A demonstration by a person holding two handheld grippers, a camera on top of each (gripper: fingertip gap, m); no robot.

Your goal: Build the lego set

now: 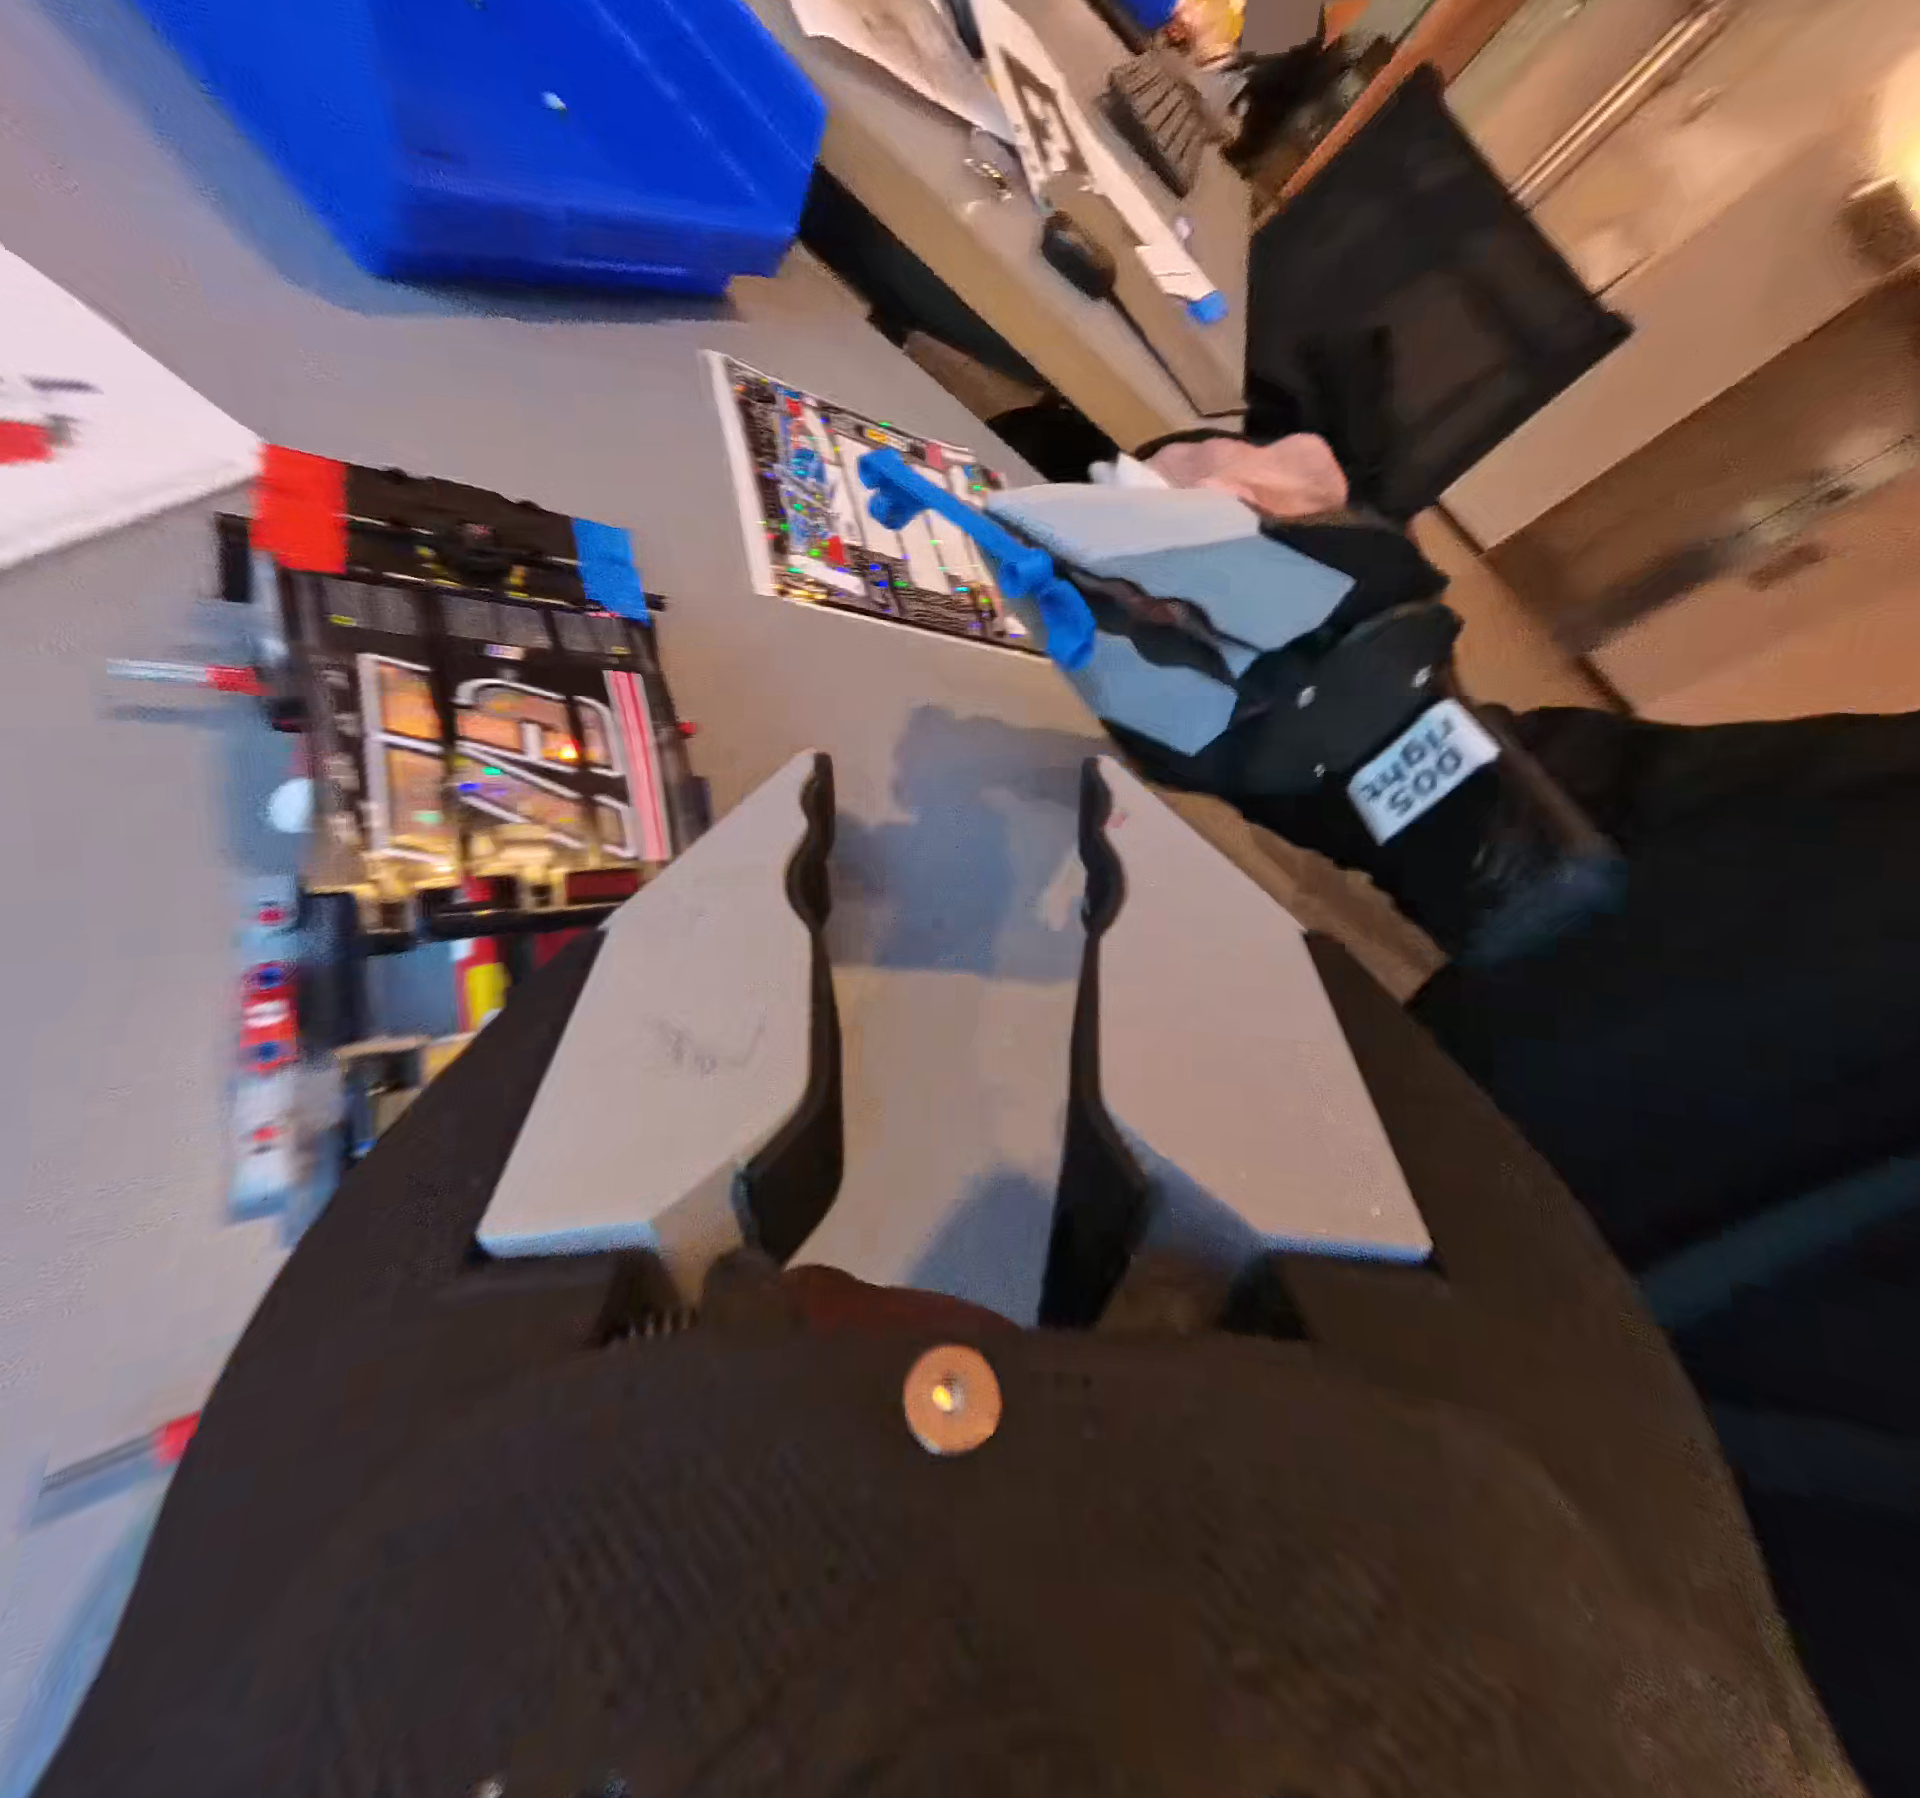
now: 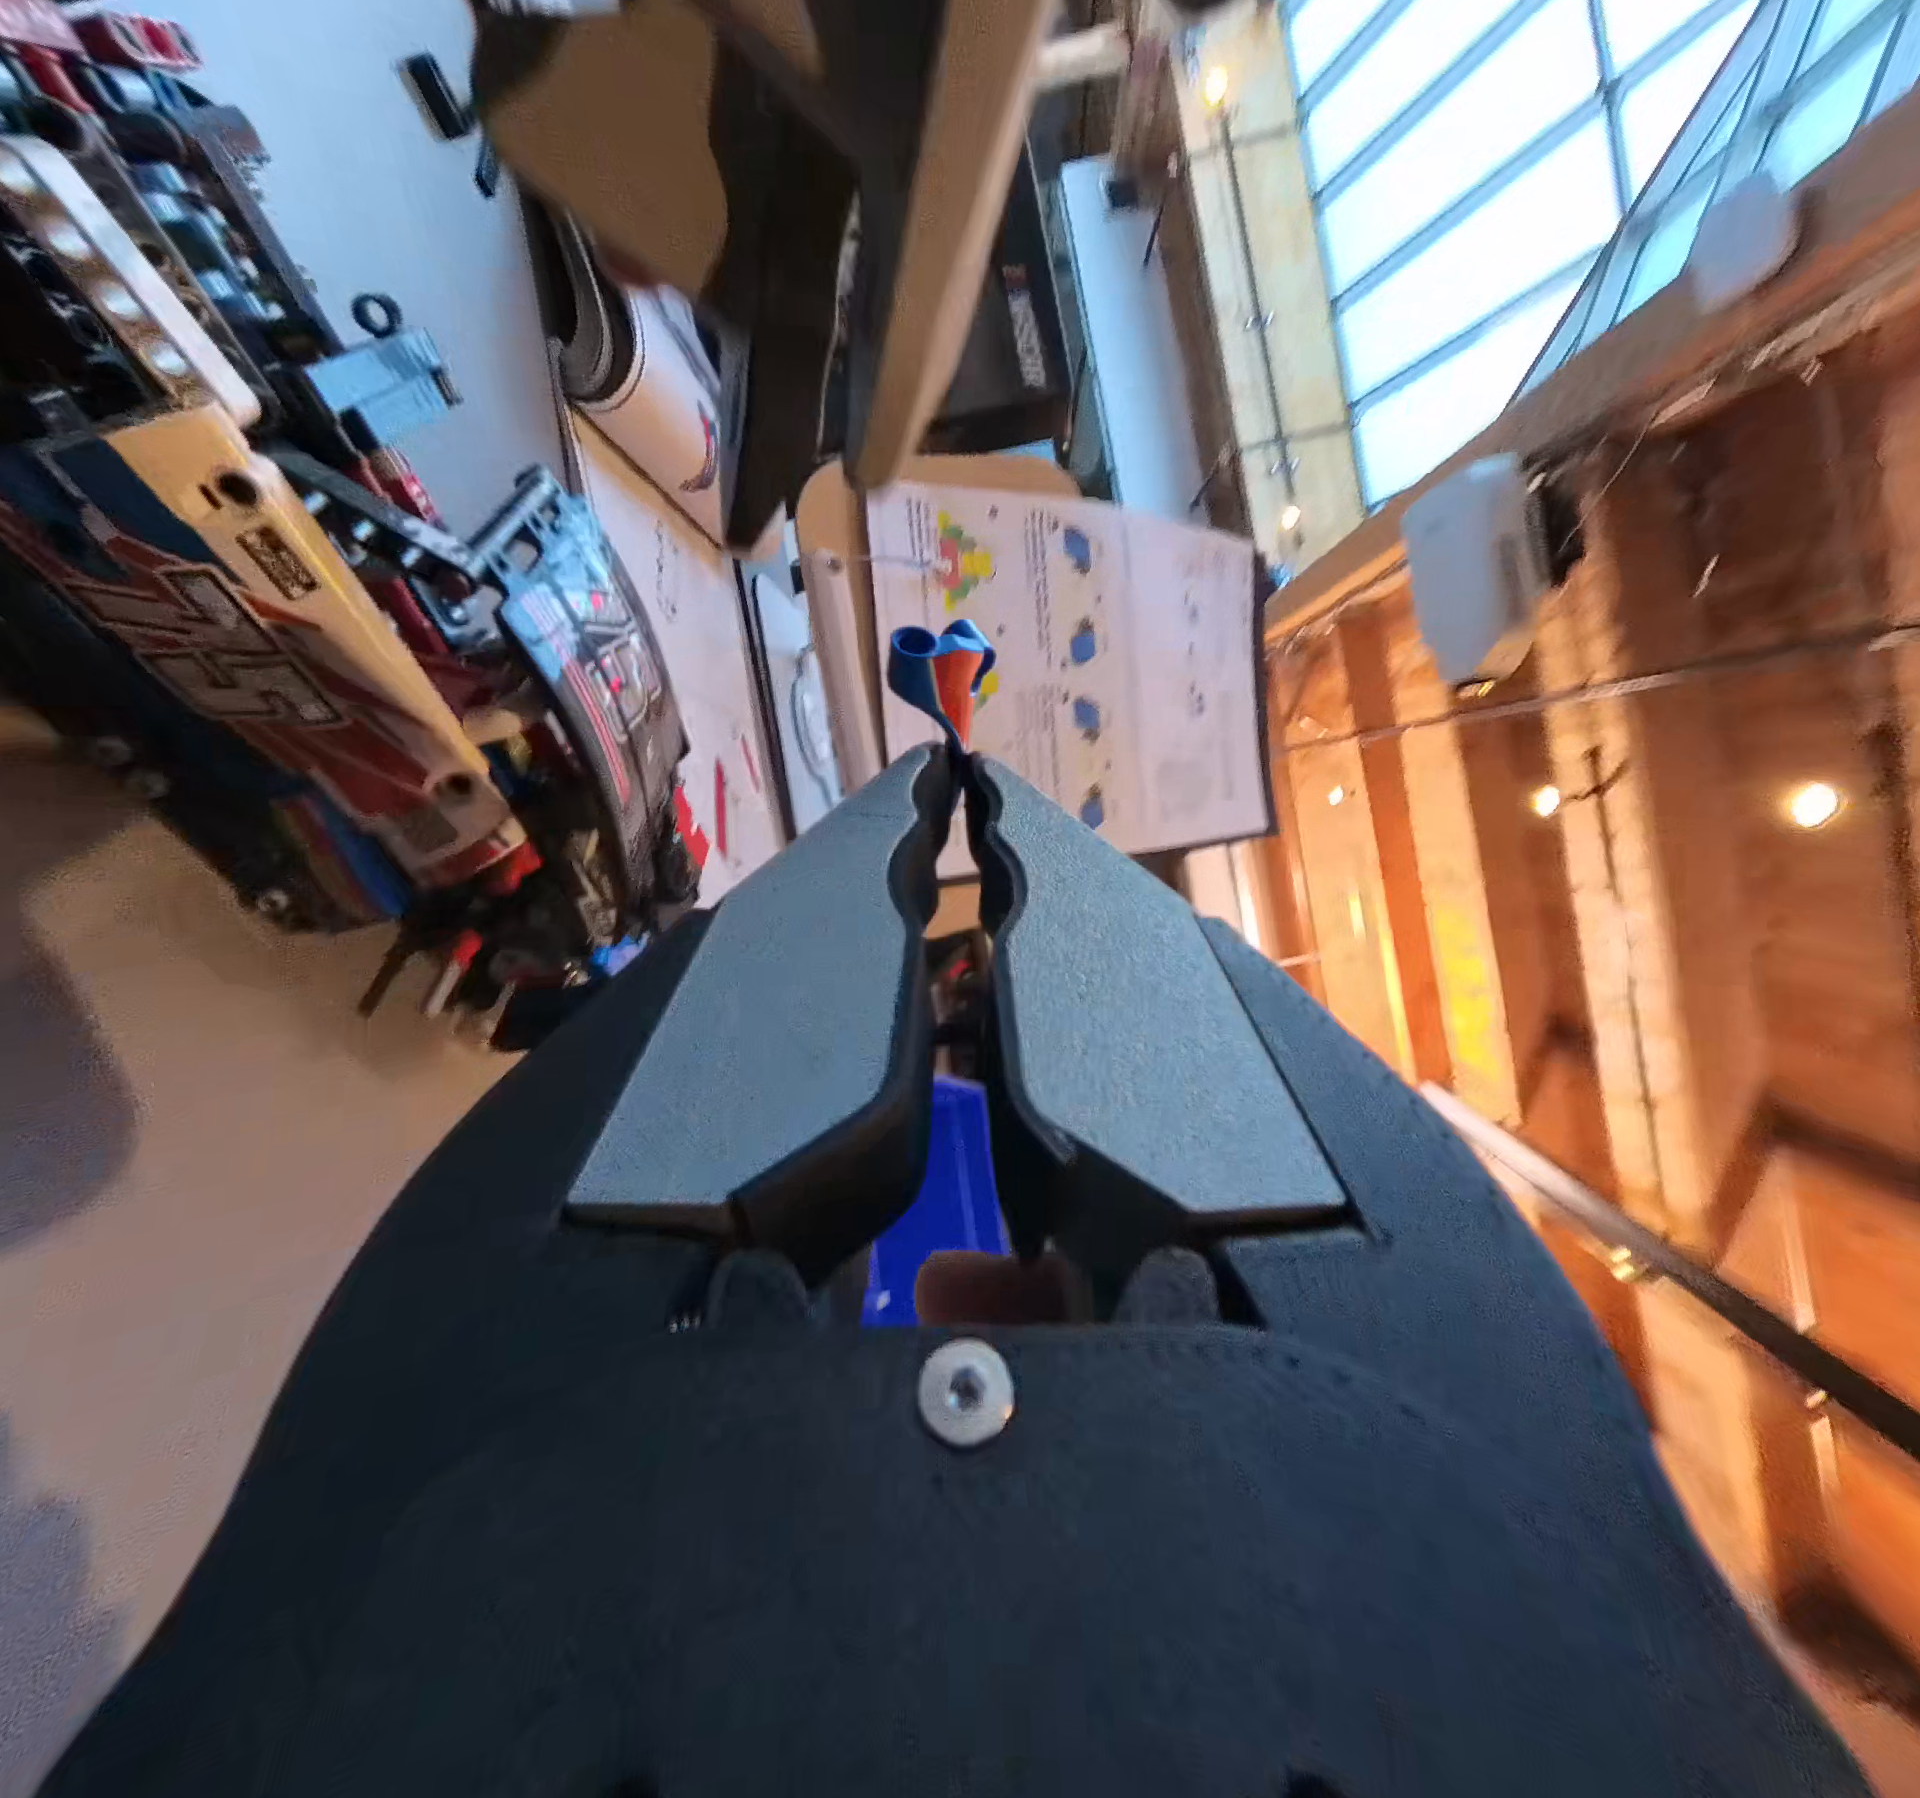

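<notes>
You're working over a grey table (image 1: 582,377) in a cluttered workshop. At the left sits the half-built lego model (image 1: 468,709), with a blue bin (image 1: 436,75) beyond it. Your left gripper (image 1: 954,813) hangs empty, jaws apart, nearer the model. To the right, over the sticker sheet (image 1: 821,491), your right gripper (image 2: 958,761) pinches a long blue lego piece (image 1: 966,543) by one end; its long axis points back toward the model.

lego model (image 1: 468,709) motion-blurred at its left, blue bin (image 1: 416,65) cropped by top edge
</notes>
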